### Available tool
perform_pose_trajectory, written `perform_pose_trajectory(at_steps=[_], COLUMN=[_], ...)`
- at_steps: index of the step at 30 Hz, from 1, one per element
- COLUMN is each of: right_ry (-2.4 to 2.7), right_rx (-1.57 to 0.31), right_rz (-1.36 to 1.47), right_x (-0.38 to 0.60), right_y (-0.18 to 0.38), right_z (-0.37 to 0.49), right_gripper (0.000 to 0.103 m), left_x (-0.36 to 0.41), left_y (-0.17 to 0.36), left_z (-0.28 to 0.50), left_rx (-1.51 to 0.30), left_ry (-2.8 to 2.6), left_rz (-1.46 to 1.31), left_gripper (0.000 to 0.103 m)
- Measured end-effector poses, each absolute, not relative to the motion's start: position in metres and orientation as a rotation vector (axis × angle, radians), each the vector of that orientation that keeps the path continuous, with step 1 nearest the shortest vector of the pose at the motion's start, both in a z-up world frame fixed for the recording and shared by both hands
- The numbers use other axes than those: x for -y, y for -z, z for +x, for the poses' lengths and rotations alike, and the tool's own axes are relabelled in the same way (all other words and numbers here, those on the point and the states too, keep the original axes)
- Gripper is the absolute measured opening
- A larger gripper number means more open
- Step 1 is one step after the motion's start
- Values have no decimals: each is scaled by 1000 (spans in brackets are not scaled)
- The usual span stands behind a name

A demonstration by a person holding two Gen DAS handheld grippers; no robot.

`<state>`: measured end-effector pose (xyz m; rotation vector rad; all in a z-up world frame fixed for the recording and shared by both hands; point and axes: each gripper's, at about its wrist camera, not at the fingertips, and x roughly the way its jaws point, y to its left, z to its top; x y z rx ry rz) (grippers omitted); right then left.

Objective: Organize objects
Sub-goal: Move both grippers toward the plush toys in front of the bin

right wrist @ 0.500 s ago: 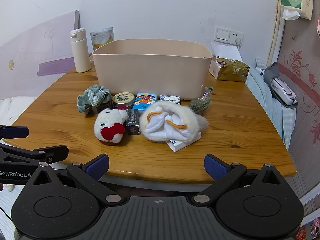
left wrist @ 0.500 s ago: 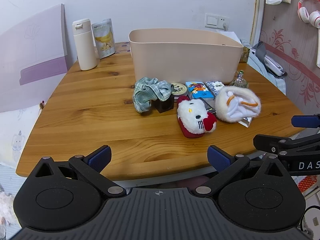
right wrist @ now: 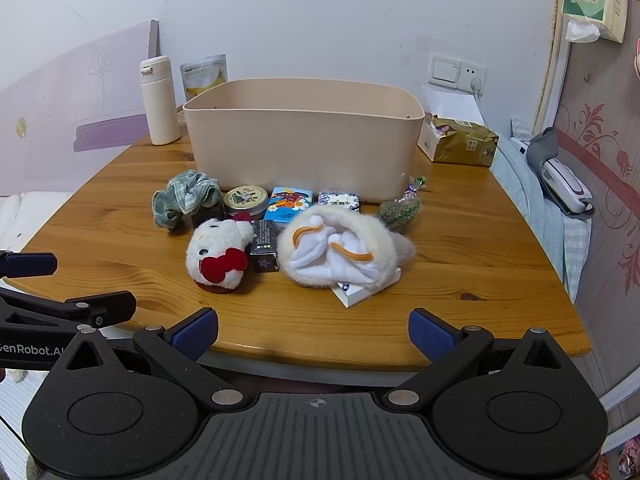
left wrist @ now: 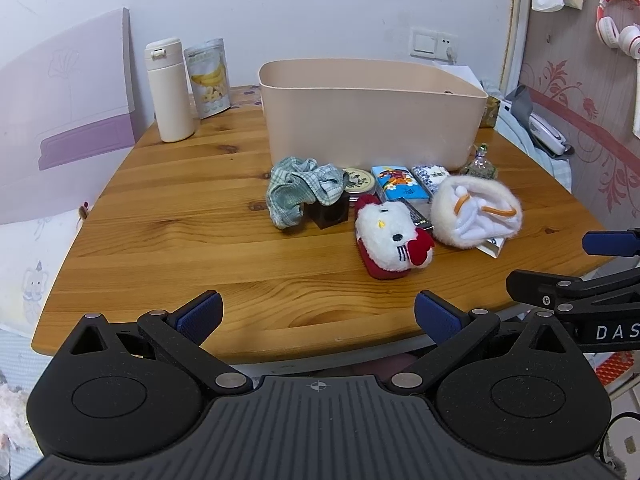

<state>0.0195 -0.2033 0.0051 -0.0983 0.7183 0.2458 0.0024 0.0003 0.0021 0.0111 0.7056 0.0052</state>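
Note:
A beige plastic bin [left wrist: 372,120] [right wrist: 304,144] stands at the back of the wooden table [left wrist: 180,240]. In front of it lie a green checked cloth [left wrist: 300,192] [right wrist: 184,198], a round tin [right wrist: 245,200], a blue card pack [right wrist: 289,205], a Hello Kitty plush [left wrist: 390,238] [right wrist: 219,256], a small black box [right wrist: 264,250] and a white furry pouch [left wrist: 476,212] [right wrist: 344,254]. My left gripper [left wrist: 318,316] and right gripper [right wrist: 313,332] are both open and empty, held at the table's near edge, well short of the objects.
A white thermos [left wrist: 168,92] and a banana snack bag [left wrist: 208,78] stand at the back left. A gold tissue box [right wrist: 460,142] sits right of the bin. A green candy bag [right wrist: 402,208] lies by the bin. A bed lies to the right.

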Motion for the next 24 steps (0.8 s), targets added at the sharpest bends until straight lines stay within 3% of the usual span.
perform_pose_trajectory(at_steps=[24], right_ry=[-238], right_rx=[-727], right_rz=[-111], right_x=[202], right_y=[-3], right_z=[26], right_gripper=[103], left_x=[-2], left_y=[2], left_z=[8], left_rx=[-717], left_ry=[2], left_rz=[4], left_gripper=[103])
